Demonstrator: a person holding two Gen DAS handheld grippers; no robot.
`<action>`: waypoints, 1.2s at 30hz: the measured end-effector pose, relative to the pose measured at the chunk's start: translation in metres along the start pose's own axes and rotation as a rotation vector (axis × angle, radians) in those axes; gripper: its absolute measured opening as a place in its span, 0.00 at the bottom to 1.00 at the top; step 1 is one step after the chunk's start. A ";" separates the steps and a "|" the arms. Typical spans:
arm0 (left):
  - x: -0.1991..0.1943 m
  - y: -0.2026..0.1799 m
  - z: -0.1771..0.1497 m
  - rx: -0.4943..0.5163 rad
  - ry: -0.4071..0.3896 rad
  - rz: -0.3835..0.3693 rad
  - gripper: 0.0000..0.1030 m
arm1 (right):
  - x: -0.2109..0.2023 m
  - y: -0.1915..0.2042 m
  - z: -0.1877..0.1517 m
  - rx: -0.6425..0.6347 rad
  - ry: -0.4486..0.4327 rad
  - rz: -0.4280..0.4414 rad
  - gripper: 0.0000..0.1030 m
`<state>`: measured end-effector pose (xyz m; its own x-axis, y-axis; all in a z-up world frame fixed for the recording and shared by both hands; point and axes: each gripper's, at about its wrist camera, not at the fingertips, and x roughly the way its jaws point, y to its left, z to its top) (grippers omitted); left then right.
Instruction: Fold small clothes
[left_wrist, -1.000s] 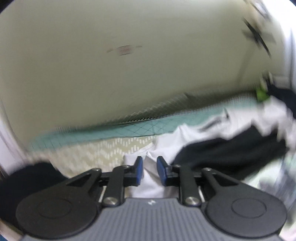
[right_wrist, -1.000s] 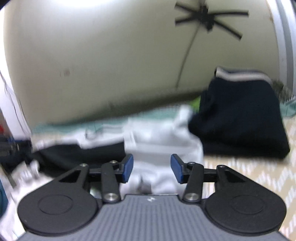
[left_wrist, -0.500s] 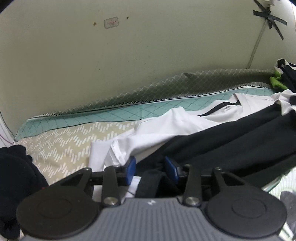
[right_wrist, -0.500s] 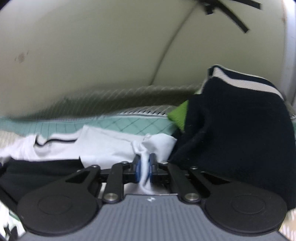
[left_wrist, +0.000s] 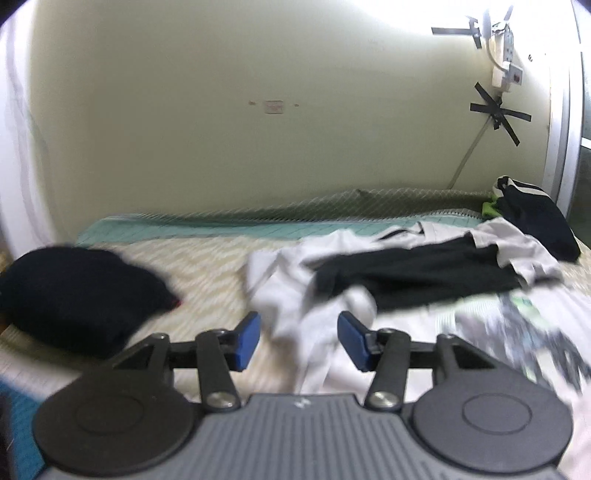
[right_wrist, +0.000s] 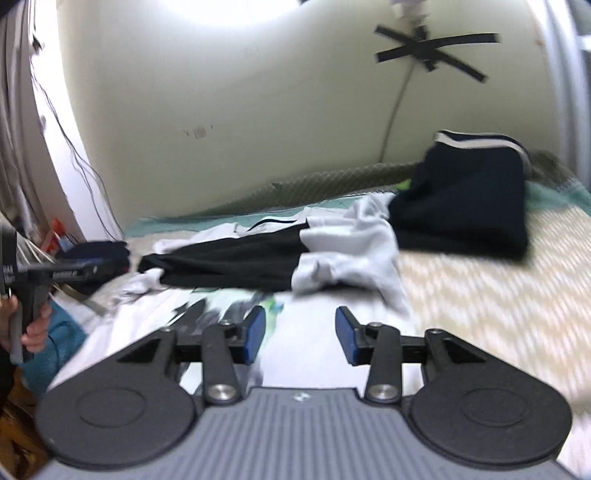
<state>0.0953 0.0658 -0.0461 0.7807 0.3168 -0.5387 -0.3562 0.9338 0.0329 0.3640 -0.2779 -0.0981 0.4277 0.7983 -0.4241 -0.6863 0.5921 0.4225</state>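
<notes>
A white and black shirt (left_wrist: 417, 275) lies crumpled across the bed; it also shows in the right wrist view (right_wrist: 280, 254). My left gripper (left_wrist: 300, 339) is open and empty, held back from the shirt's white left end (left_wrist: 280, 288). My right gripper (right_wrist: 300, 334) is open and empty, held back from the shirt's white right end (right_wrist: 354, 258), above a white printed garment (right_wrist: 236, 314). The left gripper also shows at the left edge of the right wrist view (right_wrist: 79, 271), held by a hand.
A dark folded garment (left_wrist: 74, 291) lies on the bed at the left. A dark navy pile with a white stripe (right_wrist: 469, 206) sits at the right by the wall. The patterned bedspread (right_wrist: 480, 295) is bare on the right. Taped cable on the wall (right_wrist: 428, 48).
Both grippers have let go of the shirt, opened wide and pulled back from it. The shirt now lies dropped on the bed.
</notes>
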 end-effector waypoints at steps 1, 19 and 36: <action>-0.014 0.006 -0.009 -0.011 0.003 0.009 0.49 | -0.015 -0.004 -0.008 0.019 -0.016 -0.004 0.34; -0.186 0.068 -0.113 -0.173 0.018 0.217 0.51 | -0.252 -0.048 -0.028 0.008 -0.369 -0.329 0.32; -0.151 0.001 -0.160 -0.203 0.121 -0.161 0.61 | -0.156 -0.012 -0.107 -0.069 -0.050 -0.006 0.39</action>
<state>-0.1055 -0.0074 -0.0997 0.7731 0.1334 -0.6201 -0.3375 0.9142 -0.2241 0.2428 -0.4216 -0.1231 0.4595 0.8000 -0.3857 -0.7215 0.5895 0.3631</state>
